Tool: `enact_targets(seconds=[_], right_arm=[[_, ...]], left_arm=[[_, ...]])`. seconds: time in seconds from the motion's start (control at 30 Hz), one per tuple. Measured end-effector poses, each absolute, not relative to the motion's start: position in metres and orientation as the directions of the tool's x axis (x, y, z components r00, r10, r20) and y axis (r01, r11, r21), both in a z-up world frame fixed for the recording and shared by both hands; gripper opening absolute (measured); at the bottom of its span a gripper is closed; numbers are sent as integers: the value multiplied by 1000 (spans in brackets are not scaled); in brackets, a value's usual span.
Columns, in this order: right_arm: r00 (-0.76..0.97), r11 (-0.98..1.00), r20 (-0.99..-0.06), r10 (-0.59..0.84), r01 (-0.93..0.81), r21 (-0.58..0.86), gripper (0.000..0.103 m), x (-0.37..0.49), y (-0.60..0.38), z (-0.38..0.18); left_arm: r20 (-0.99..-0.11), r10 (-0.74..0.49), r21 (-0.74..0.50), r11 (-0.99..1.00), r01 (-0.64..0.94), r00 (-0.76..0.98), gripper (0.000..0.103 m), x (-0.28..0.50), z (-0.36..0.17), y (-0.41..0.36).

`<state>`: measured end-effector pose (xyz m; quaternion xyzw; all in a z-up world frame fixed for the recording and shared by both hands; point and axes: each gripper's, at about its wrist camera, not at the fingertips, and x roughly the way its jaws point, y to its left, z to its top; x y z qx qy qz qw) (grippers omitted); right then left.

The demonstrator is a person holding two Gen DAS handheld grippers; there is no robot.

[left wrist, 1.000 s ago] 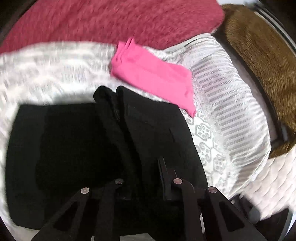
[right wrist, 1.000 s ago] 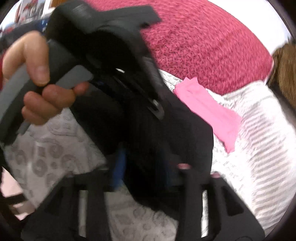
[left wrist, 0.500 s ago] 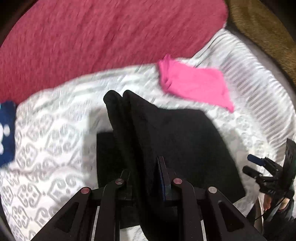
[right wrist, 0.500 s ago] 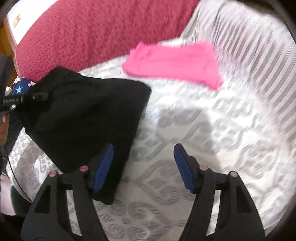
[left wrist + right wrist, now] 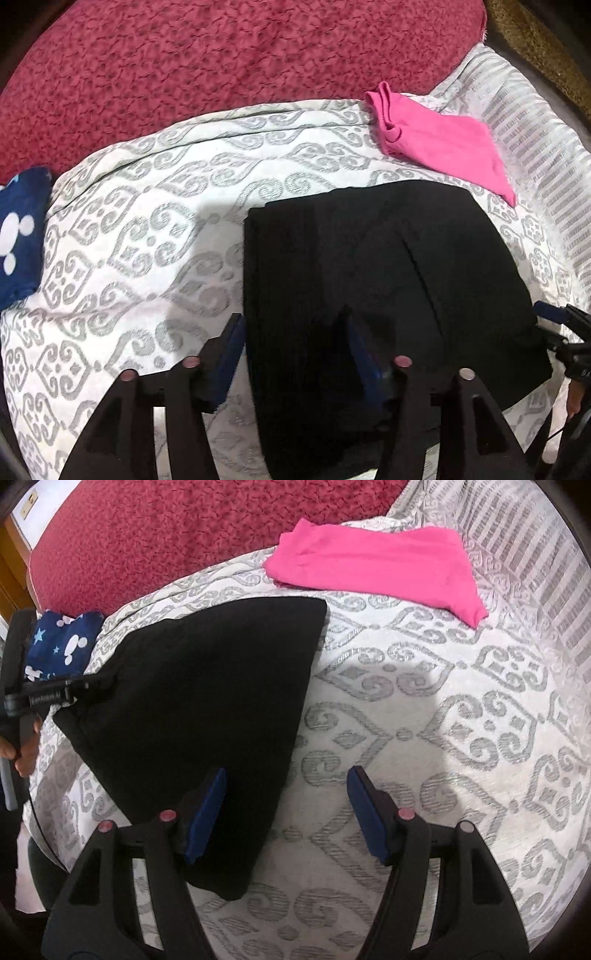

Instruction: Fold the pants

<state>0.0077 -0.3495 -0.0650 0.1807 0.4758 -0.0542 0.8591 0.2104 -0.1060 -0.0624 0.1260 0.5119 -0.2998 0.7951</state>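
Note:
The black pants (image 5: 388,280) lie folded flat on the patterned white-and-grey bedspread (image 5: 147,236). My left gripper (image 5: 291,339) is open, its blue pads either side of the pants' left edge, just above the cloth. My right gripper (image 5: 286,805) is open and empty over the bedspread beside the pants' right edge (image 5: 207,716). In the right wrist view the left gripper (image 5: 85,686) appears at the pants' far left corner; I cannot tell whether it touches the cloth there.
Folded pink pants (image 5: 439,144) lie beyond the black ones, also in the right wrist view (image 5: 373,568). A navy printed cloth (image 5: 18,232) sits at the left. A crimson blanket (image 5: 221,62) covers the back of the bed.
The left gripper was shut on the lifted black pants; now it is open and the pants lie flat. The right gripper stayed open after releasing a second ago.

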Motion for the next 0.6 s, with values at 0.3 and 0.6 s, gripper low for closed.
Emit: enact_targets(seconds=[0.3, 0.6], right_arm=[[540, 892, -830, 139, 297, 342, 68, 14, -363, -62], [500, 866, -832, 242, 276, 418, 18, 16, -360, -69]], left_arm=[[-892, -343, -141, 830, 540, 295, 64, 214, -70, -90], [-880, -404, -233, 826, 514, 250, 64, 217, -81, -81]])
